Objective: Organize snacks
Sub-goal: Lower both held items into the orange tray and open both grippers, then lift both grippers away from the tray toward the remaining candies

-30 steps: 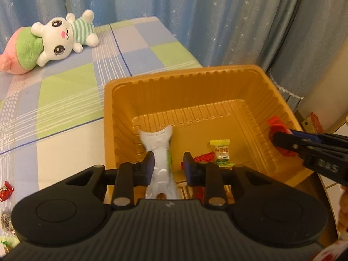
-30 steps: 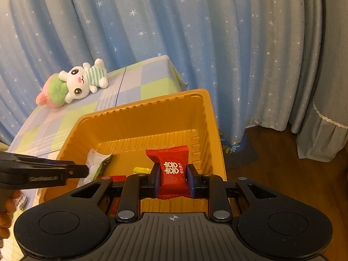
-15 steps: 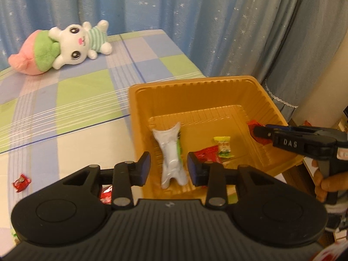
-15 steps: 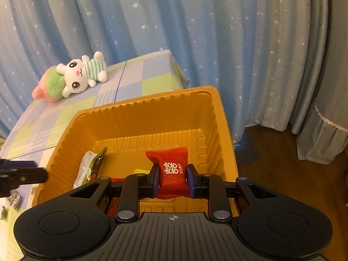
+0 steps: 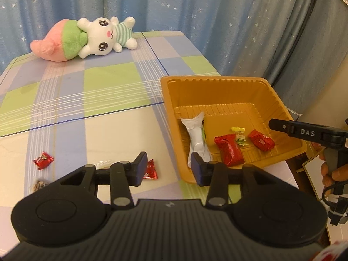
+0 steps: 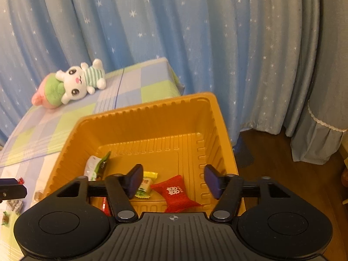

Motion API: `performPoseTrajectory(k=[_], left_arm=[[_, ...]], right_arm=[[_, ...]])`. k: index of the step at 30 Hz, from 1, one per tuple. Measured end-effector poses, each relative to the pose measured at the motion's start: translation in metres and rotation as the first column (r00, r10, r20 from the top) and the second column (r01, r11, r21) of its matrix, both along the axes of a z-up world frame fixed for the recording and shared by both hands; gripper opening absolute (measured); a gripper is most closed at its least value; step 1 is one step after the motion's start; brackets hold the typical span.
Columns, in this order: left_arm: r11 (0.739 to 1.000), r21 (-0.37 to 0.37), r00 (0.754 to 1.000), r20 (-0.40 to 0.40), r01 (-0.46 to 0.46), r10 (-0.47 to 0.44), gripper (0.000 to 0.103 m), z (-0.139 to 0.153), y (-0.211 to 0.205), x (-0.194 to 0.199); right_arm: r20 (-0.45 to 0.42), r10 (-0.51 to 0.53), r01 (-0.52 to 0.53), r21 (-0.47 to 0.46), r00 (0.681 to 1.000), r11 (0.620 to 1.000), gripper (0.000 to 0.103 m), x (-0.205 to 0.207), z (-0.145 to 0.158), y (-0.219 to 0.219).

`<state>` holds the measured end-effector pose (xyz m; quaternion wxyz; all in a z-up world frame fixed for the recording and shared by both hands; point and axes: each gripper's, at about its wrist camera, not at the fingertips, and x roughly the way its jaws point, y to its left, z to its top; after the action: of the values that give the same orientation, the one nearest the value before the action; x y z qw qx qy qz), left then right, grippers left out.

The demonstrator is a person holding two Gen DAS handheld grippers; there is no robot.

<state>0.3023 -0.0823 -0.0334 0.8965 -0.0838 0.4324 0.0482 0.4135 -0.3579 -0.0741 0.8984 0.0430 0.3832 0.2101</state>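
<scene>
On the left of the table [image 5: 65, 134], which wears a checked cloth, a few small wrapped snacks lie loose: a red candy [image 5: 43, 160] out on its own, a pale wrapper [image 5: 104, 163] and a second red candy [image 5: 150, 170] just below the left gripper [image 5: 167, 168]. Its jaws have just been opening and stand spread with nothing between them. These sweets look light and crinkly, likely to skid on the cloth, so a pinch across the plump middle seems safer than one on the twisted ends.

To the right, the orange tray [image 5: 217, 80] holds a long white packet [image 5: 196, 139], a red packet [image 5: 230, 153], a small yellow-green candy [image 5: 239, 136] and another red candy [image 5: 261, 140]. The white packet looks soft and floppy.

Farthest right, the right gripper [image 6: 174, 181] hovers over the tray's near end; its jaws have just been opening, spread wide, with the red candy lying in the tray beneath them, not pinched. A plush rabbit [image 5: 95, 38] lies at the table's far end.
</scene>
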Motion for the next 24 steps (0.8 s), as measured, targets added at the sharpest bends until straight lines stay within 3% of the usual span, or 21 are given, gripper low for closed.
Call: performPoseTrajectory(k=[11, 24], left_arm=[[1.000, 0.002, 0.999, 0.040, -0.031, 0.031, 0.054, 0.014, 0.026, -0.038], [0.997, -0.013, 0.997, -0.004, -0.071, 0.071, 0.057, 0.006, 0.078, -0.110]], right_arm=[[-0.033, -0.078, 0.081, 0.102, 0.996, 0.992, 0.072, -0.043, 0.021, -0.011], [-0.076, 0.022, -0.015, 0.084, 0.997, 0.996, 0.072, -0.110, 0.026, 0.027]])
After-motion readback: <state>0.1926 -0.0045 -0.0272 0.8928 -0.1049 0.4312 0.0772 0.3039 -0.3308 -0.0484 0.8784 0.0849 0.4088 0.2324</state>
